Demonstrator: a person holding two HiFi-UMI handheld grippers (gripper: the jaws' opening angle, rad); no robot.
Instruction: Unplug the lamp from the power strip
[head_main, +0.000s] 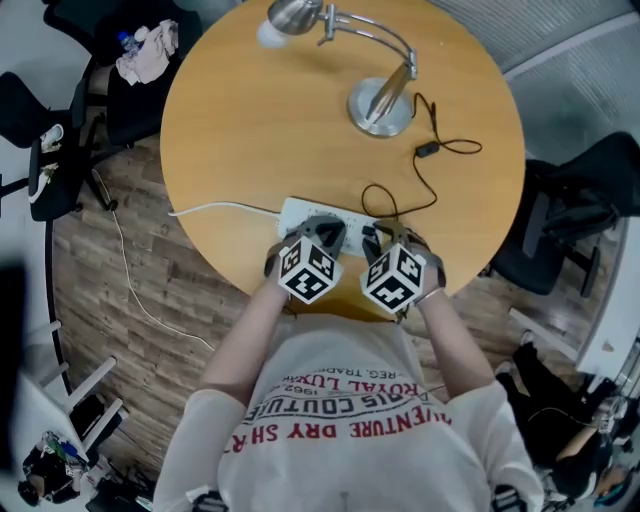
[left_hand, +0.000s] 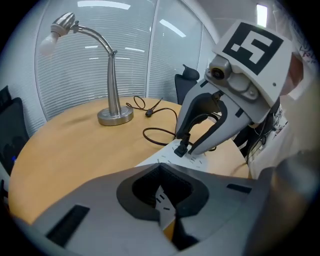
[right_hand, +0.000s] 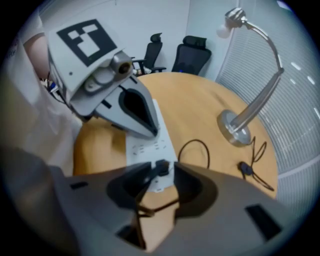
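Observation:
A white power strip (head_main: 298, 212) lies near the front edge of the round wooden table (head_main: 250, 130). The silver desk lamp (head_main: 378, 100) stands at the far side. Its black cord (head_main: 432, 188) loops back to a black plug (right_hand: 161, 166) that sits in the strip. My right gripper (right_hand: 161, 176) is open, one jaw on each side of the plug and neither pressing on it. The left gripper view shows the same plug (left_hand: 182, 148) between those spread jaws. My left gripper (right_hand: 152, 134) is shut, its tips resting on the strip's top left of the plug.
The strip's white cable (head_main: 215, 208) runs off the table's left edge to the floor. An inline switch (head_main: 427, 150) lies on the lamp cord. Black office chairs (head_main: 570, 225) stand around the table. My body is close against the table's front edge.

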